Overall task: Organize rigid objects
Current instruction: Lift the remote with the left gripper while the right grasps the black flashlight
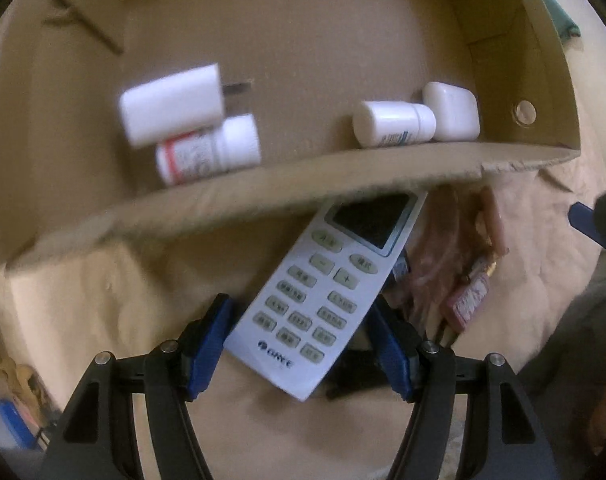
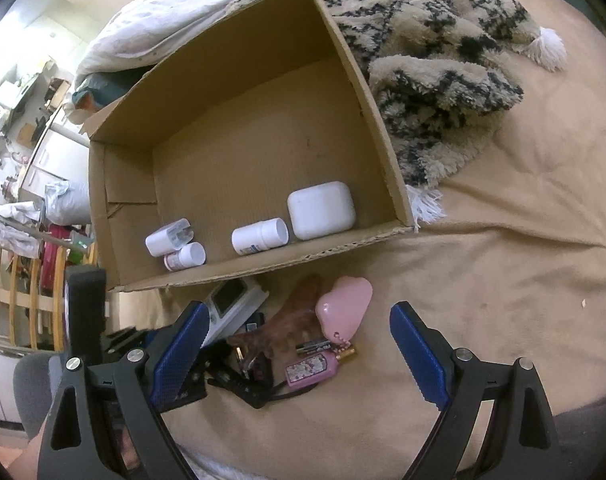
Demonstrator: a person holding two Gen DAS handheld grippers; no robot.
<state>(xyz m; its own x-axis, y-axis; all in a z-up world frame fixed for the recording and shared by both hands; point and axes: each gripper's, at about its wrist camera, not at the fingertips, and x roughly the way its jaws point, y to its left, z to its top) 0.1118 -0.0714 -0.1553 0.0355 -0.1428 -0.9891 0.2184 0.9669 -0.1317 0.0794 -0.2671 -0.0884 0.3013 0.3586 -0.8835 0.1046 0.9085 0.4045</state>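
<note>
The cardboard box (image 2: 239,128) sits on the bed (image 2: 503,260), and we count four things inside: two pill bottles (image 2: 259,236) (image 2: 185,257), one white charger plug (image 2: 169,237), one white earbud case (image 2: 321,210). Just outside lies one remote (image 1: 323,292); our left tool (image 1: 303,344) straddles it, whether gripping we cannot tell. Our right tool (image 2: 299,354) hangs released above the clutter.

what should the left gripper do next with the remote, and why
Probably close the left gripper on the white remote. The remote's lower end already lies between the open blue pads, which do not seem to press it yet. It lies on the bedding just outside the cardboard box, where the charger and two bottles already sit, so gripping it looks like the next step before lifting it in.
</note>
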